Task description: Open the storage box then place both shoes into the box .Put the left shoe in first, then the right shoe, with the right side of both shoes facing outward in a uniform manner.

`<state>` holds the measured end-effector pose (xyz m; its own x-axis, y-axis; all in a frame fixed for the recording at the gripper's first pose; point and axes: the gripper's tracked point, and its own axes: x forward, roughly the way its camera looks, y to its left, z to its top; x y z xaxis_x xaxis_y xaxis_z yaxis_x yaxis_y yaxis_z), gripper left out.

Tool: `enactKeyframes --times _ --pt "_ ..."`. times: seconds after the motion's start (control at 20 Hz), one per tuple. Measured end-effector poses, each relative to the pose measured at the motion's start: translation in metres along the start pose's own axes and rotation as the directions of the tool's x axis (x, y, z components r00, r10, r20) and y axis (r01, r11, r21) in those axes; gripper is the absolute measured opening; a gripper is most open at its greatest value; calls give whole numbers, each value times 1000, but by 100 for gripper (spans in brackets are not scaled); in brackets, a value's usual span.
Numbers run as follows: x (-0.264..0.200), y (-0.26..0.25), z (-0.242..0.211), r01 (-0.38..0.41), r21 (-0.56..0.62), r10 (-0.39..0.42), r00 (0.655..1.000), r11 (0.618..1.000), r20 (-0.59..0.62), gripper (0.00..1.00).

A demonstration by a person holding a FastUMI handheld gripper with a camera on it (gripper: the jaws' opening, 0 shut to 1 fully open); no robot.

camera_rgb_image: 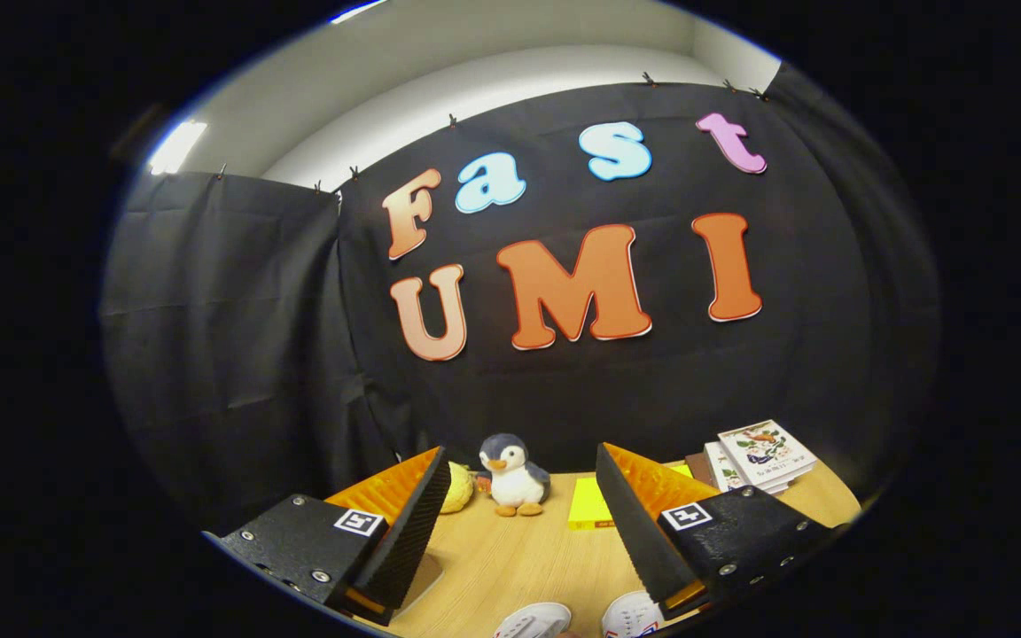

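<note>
Shoes: two white toe caps (533, 618) (630, 613) lie side by side on the wooden table (519, 558), beneath and just short of the gripper (524, 523), well nearer than the toy penguin (513, 476). Its fingers stand wide apart, holding nothing. By my judgement the tool must tip downward toward them; no storage box can be made out.

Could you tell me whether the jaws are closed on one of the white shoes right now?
No, the gripper stands open with bare table between its jaws, and both white shoes lie untouched below.
</note>
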<state>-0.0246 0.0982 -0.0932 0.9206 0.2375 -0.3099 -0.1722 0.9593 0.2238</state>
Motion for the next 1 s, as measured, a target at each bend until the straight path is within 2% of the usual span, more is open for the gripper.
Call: enactKeyframes --times 0.2,0.45,0.6,0.8,1.0 --pt "10 36 -53 -91 57 99 983 994 -156 97" --pt "16 78 -115 -184 179 234 918 966 -320 97" --pt "16 106 -151 -218 251 308 857 943 -414 97" --pt "11 143 -193 -255 338 405 756 906 -514 97" --pt "4 171 -233 -241 420 464 664 875 -586 97"
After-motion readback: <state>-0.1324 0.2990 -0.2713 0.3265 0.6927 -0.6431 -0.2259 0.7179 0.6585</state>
